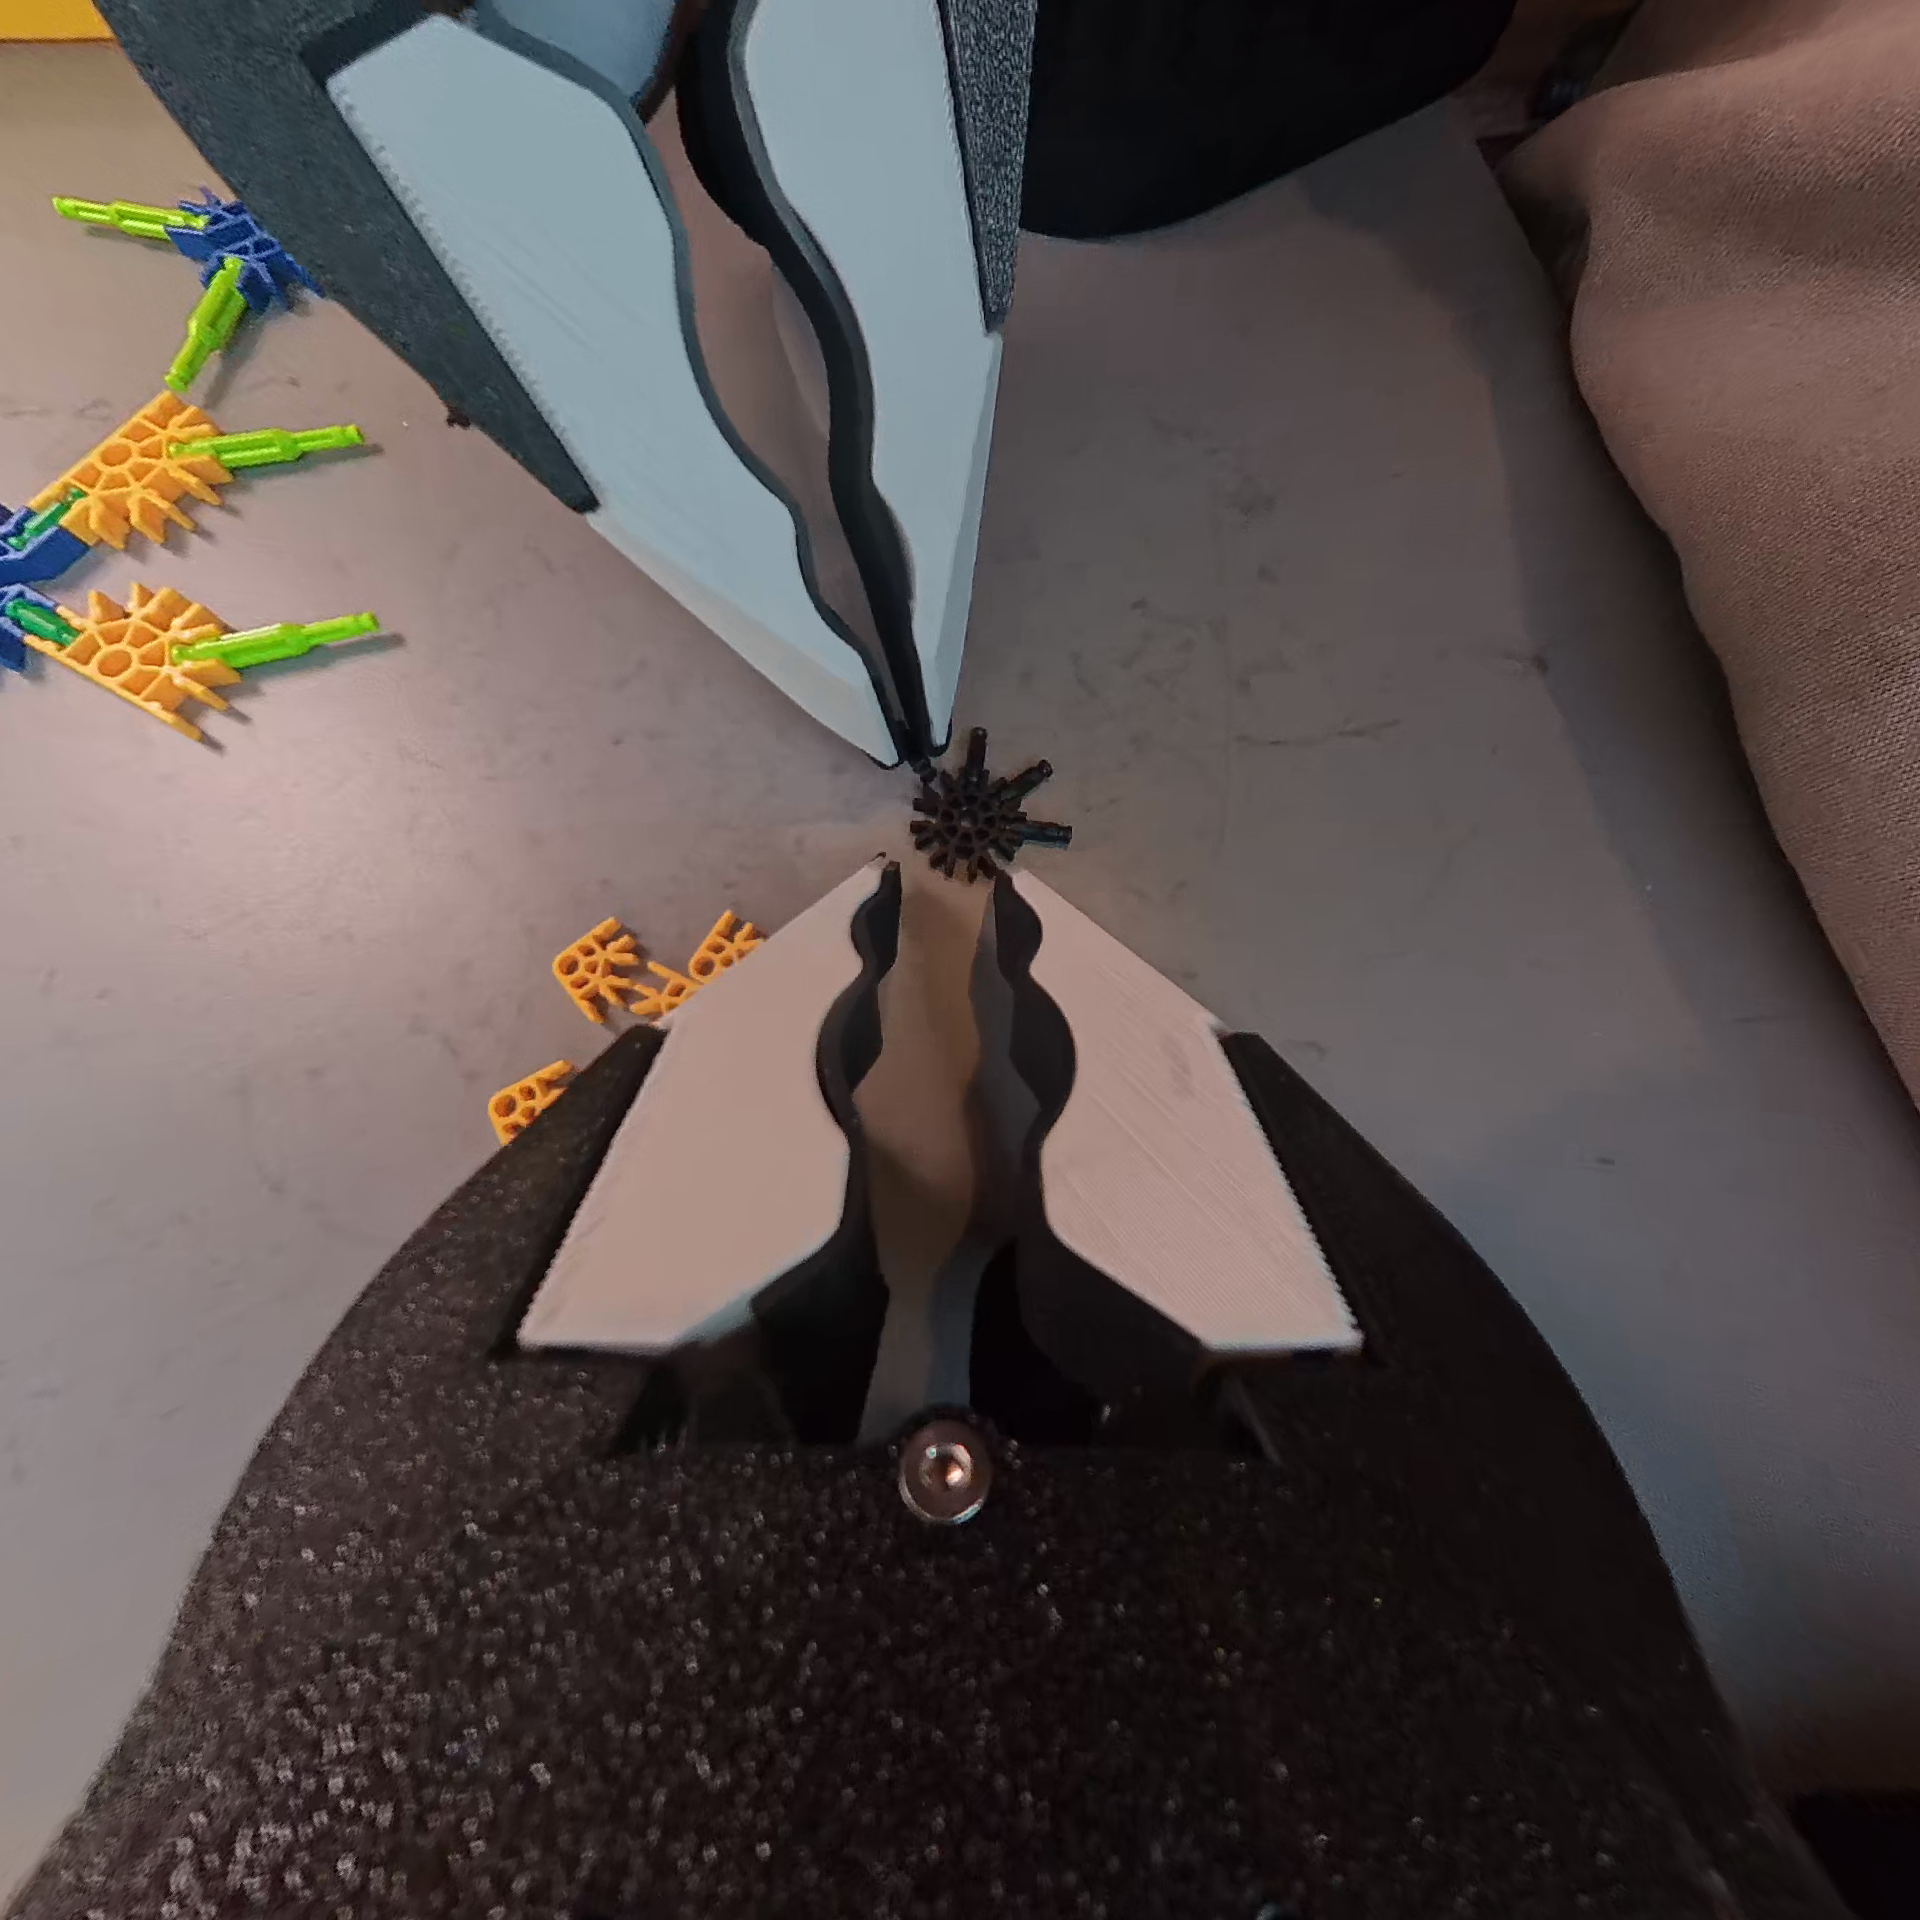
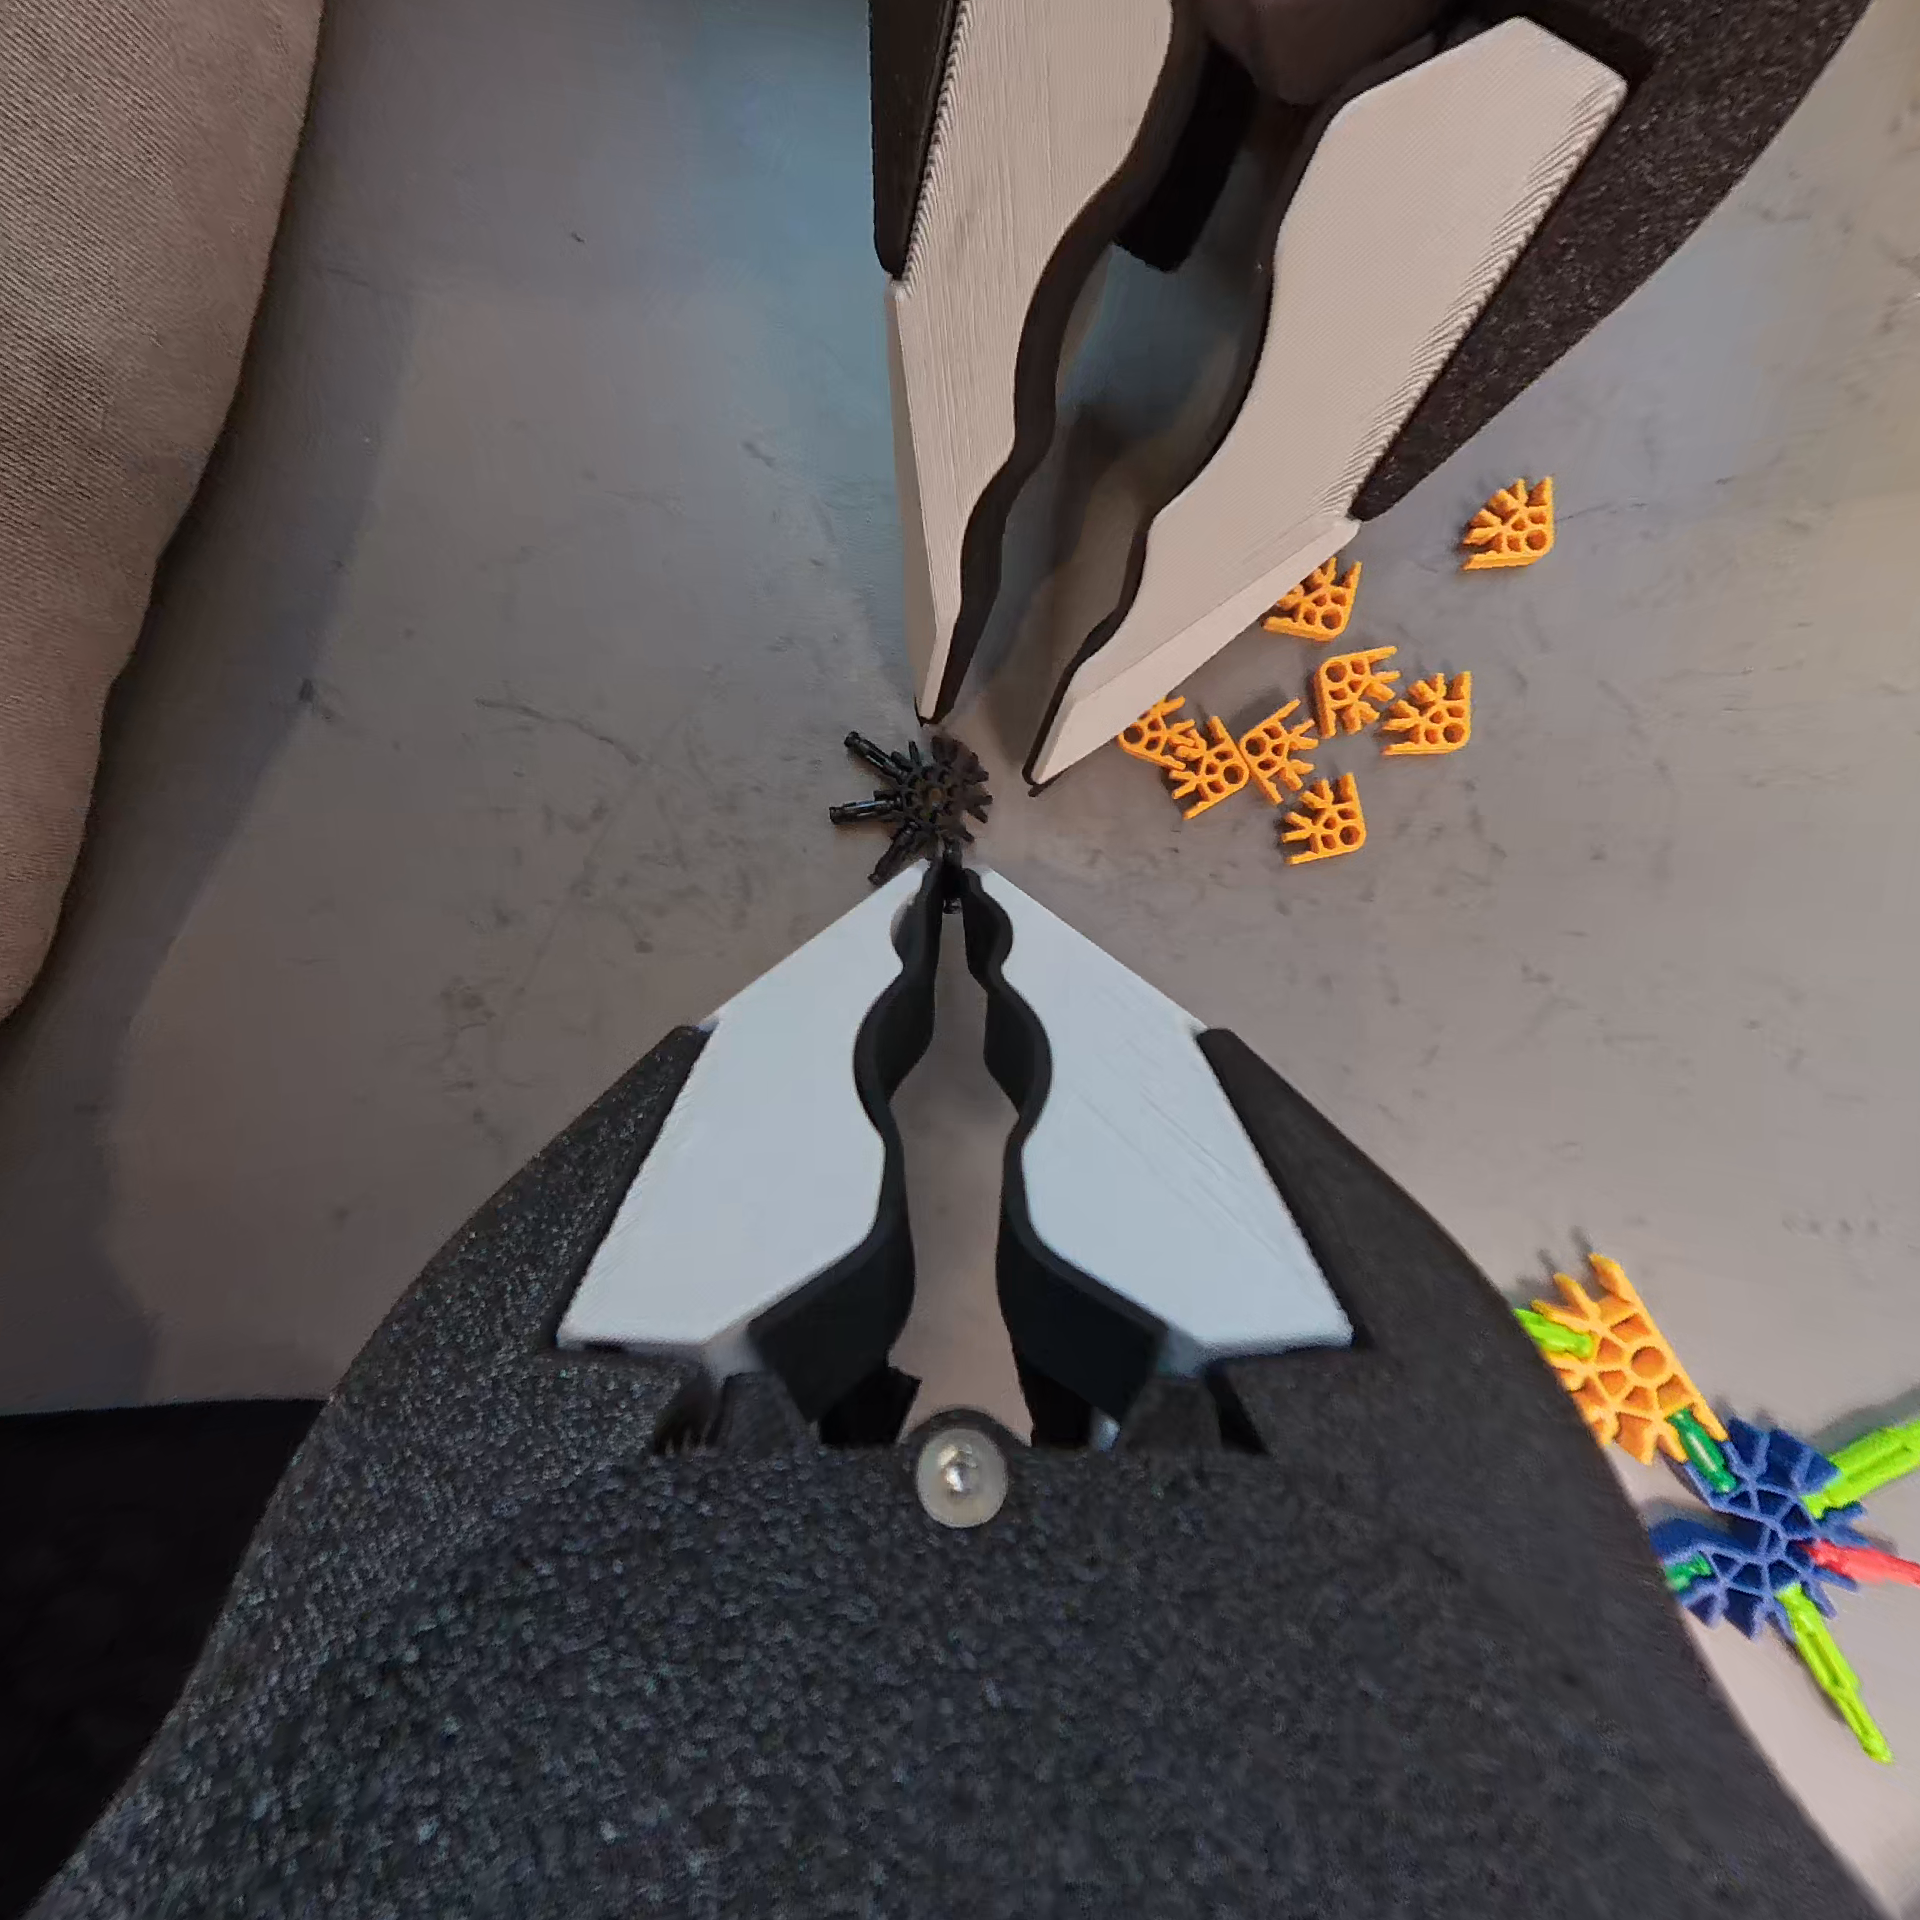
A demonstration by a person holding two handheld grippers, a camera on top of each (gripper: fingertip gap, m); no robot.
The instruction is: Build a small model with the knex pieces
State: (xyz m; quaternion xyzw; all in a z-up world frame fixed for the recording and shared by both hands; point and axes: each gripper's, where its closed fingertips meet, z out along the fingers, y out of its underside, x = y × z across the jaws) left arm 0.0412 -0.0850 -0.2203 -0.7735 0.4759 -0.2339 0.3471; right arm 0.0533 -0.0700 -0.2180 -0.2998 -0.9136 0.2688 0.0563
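A small black round connector with several short black rods stuck in it lies on the grey tabletop. My left gripper is open, its tips just short of the connector on either side. My right gripper comes from the opposite side and is shut on a thin black rod plugged into the connector. In the right wrist view my right gripper pinches that rod at its tips, the connector is just beyond, and the left gripper stands open above it.
Loose orange connectors lie beside the left gripper and also show in the left wrist view. Assemblies of blue, orange and green parts lie to one side. A brown cushion borders the table. The grippers are tip to tip, or close to it.
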